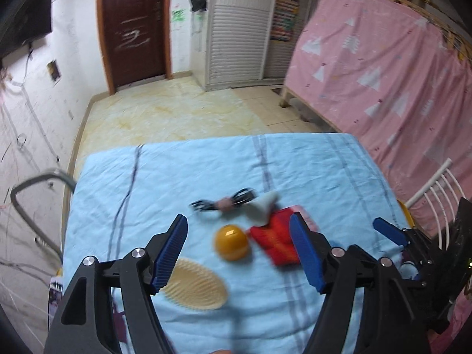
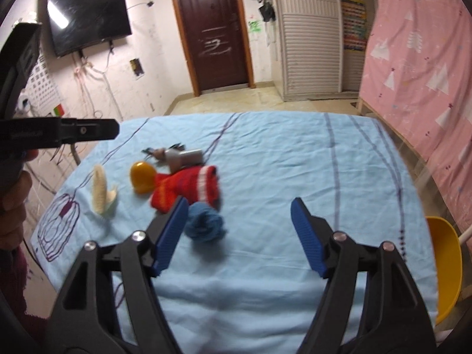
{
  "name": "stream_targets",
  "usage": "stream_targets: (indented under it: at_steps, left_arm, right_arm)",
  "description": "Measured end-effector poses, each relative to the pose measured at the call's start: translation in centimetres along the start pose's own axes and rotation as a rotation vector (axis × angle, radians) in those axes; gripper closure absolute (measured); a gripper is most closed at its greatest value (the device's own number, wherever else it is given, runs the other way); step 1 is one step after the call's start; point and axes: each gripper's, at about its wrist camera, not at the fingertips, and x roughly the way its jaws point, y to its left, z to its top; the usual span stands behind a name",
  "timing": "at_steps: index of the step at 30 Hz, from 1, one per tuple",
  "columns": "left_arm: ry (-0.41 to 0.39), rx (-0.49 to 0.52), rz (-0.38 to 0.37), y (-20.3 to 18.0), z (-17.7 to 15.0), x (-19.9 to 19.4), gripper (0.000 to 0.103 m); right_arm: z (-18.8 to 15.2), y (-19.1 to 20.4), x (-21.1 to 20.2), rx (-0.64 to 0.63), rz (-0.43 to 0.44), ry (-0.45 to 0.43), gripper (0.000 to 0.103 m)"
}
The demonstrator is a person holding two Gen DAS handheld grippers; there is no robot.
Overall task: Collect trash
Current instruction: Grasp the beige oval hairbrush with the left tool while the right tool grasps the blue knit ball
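Several items lie on a light blue cloth-covered table (image 1: 183,177). An orange-yellow dome-shaped piece (image 1: 231,242) sits between my left gripper's open fingers; my left gripper (image 1: 240,233) is empty just above it. A red knitted sock (image 1: 275,240), a crumpled white scrap (image 1: 261,208), a black clip (image 1: 222,202) and a cream comb (image 1: 196,284) lie around it. In the right wrist view, my right gripper (image 2: 239,215) is open and empty over the cloth (image 2: 295,162), with a crumpled blue ball (image 2: 205,221) beside its left finger. The red sock (image 2: 188,188), orange piece (image 2: 143,180) and comb (image 2: 101,193) lie beyond.
A yellow chair (image 2: 445,271) stands at the table's right edge. A pink sheet covers a wooden frame (image 1: 383,73) on the right. A metal tube frame (image 1: 29,206) stands left of the table. The other gripper's body (image 2: 44,132) shows at the left.
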Motion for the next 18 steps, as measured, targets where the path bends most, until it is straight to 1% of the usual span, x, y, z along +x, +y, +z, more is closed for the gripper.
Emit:
stream_targets:
  at_steps: [3,7,11,14,18]
  left_arm:
    - [0.014,-0.024,0.000,1.8,-0.6,0.3,0.037]
    - [0.033,-0.022,0.000,3.2,-1.8,1.0,0.031]
    - [0.045,0.005,0.000,3.5,-3.0,1.6,0.027]
    - [0.060,0.043,0.013,3.3,-3.9,2.2,0.026]
    - [0.076,0.061,0.031,3.5,-4.6,2.9,0.026]
  right_arm:
    - [-0.1,1.0,0.5,-0.020,0.016,0.018,0.033]
    - [-0.2,1.8,1.2,-0.032,0.022,0.047,0.031]
    - [-0.3,2.1,1.9,-0.038,0.022,0.073,0.029]
    - [-0.2,2.4,2.2,-0.045,0.019,0.083,0.029]
    - [-0.2,2.5,2.7,-0.050,0.017,0.105,0.029]
